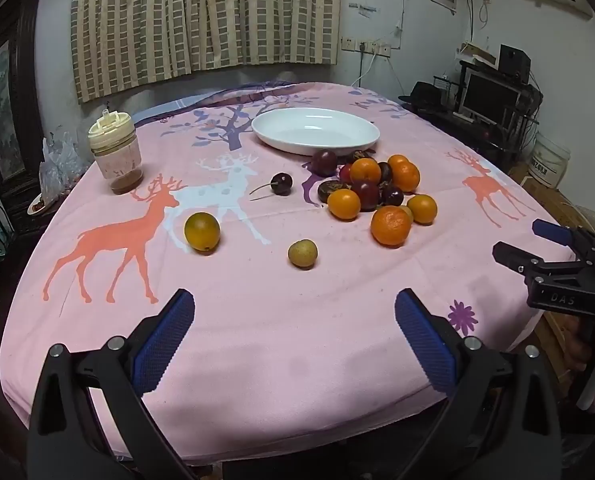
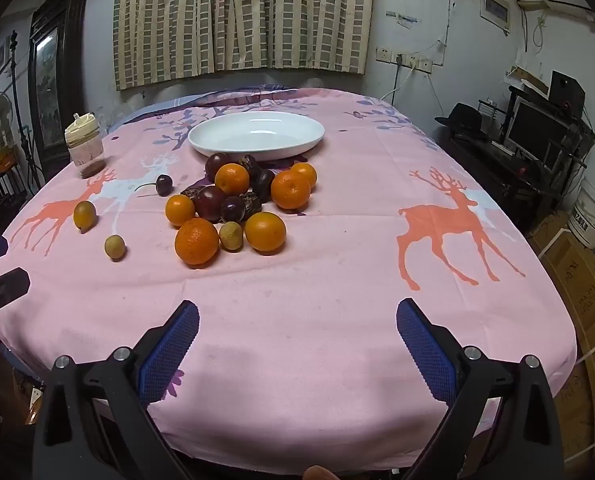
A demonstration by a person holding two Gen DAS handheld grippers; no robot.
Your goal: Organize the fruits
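Left claw [image 1: 294,316] and right claw [image 2: 297,326], both wide apart, level, side by side.

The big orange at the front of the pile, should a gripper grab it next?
Probably yes: move the open right hand-held gripper forward to the front orange. It lies nearest, unblocked, and the white dish is empty.

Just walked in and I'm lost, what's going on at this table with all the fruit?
A person holds a gripper in each hand over a table with a pink deer tablecloth. Both the left gripper and right gripper have their jaws open and hold nothing. The fruit is still loose on the cloth: a pile of oranges and dark fruits, with a cherry, a greenish orange and a small tan fruit lying apart. The white dish behind the pile is empty, so sorting has not started.
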